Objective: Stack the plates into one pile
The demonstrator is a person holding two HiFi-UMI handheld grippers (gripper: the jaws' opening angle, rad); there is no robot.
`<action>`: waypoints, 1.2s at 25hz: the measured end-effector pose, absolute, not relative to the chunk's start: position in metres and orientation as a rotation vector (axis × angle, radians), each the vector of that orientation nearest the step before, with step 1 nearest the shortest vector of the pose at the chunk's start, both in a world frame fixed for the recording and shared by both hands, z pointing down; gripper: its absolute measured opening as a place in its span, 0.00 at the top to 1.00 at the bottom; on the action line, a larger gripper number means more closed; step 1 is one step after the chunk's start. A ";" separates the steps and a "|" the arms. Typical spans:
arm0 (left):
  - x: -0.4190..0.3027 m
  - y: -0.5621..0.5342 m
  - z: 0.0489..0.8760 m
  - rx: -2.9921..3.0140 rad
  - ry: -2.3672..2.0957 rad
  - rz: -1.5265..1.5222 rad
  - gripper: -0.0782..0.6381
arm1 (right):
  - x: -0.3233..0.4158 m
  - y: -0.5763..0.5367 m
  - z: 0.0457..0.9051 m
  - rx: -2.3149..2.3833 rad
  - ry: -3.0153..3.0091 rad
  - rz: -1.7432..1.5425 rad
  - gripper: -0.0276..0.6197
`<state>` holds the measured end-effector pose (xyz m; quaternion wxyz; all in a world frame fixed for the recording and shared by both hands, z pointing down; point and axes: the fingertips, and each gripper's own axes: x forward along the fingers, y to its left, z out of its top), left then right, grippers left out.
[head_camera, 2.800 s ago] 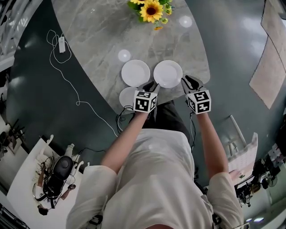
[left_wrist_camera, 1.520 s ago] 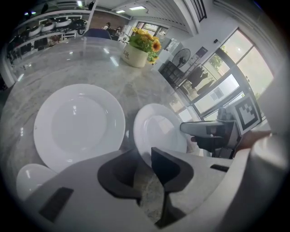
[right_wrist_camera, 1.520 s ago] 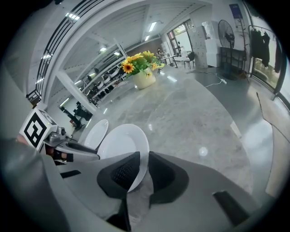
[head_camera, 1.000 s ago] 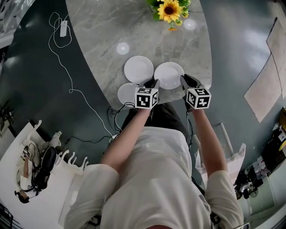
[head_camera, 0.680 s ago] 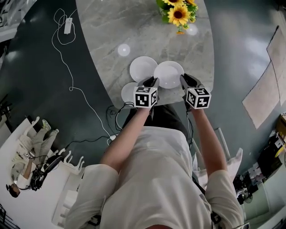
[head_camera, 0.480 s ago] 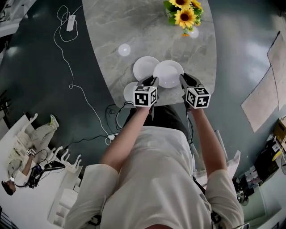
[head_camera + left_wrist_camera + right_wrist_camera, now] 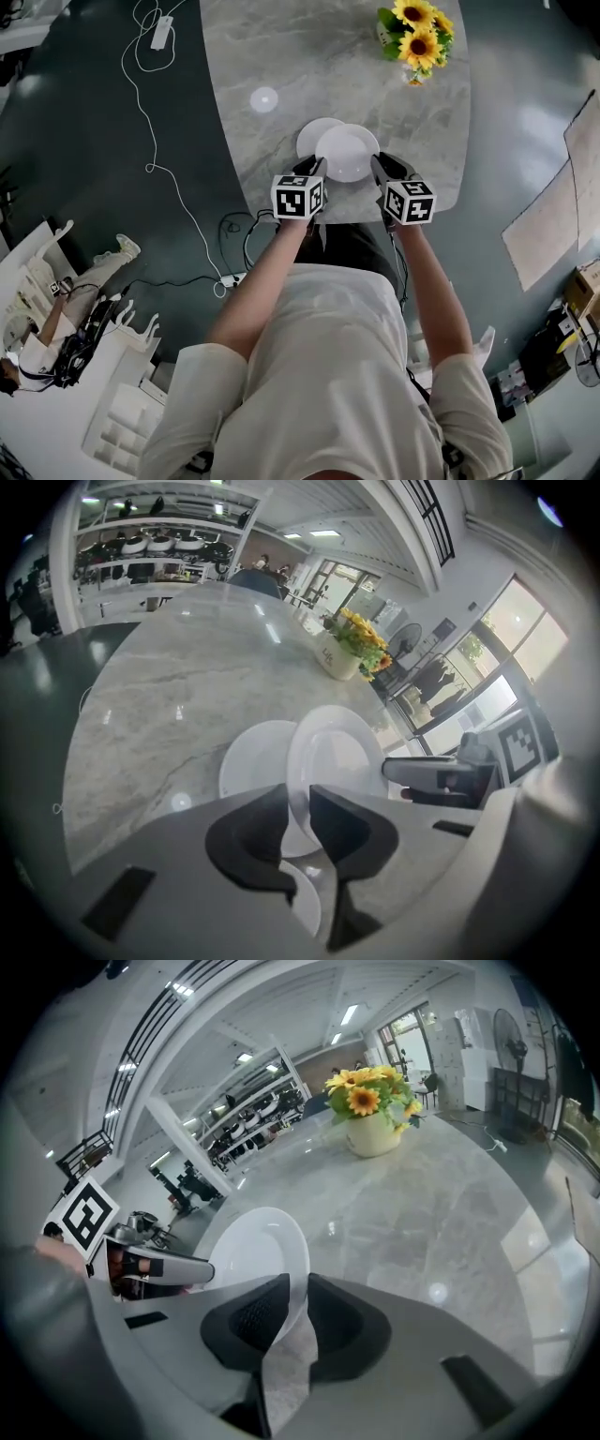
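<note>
Since a second ago the plate (image 7: 348, 152) in my grip has moved left: then it sat beside the far plate (image 7: 310, 134), and now it overlaps most of it, with only a crescent showing past its left edge.

Nearest me, the left hand-held gripper (image 7: 314, 170) is clamped on the plate's left rim and the right hand-held gripper (image 7: 382, 168) on the right rim. Each gripper view shows the thin white edge pinched between its dark pads. The plate hangs between the two, over the tabletop (image 7: 281, 66). I cannot tell whether it already touches the far plate.

Just under the left jaws, the left gripper view shows a sliver of a third plate (image 7: 306, 907) lying on the tabletop close to its near edge. In the head view, that hand-held gripper's cube covers it.

I judge the first stacking step about half done. The plate is lifted and nearly over its target but not released. After that, the near plate still has to join the pile.

Beyond the plates stands a pot of sunflowers (image 7: 415, 34).

I can read no brand, label or writing. The plates are plain white, and the cubes carry only black-and-white square markers.
</note>
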<state>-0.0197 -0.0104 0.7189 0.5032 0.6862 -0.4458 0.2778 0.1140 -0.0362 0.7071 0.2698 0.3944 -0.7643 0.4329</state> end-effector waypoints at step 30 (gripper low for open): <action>-0.066 -0.013 0.748 1.718 -0.975 0.905 0.73 | 0.062 -0.040 0.738 0.932 -2.018 1.011 0.83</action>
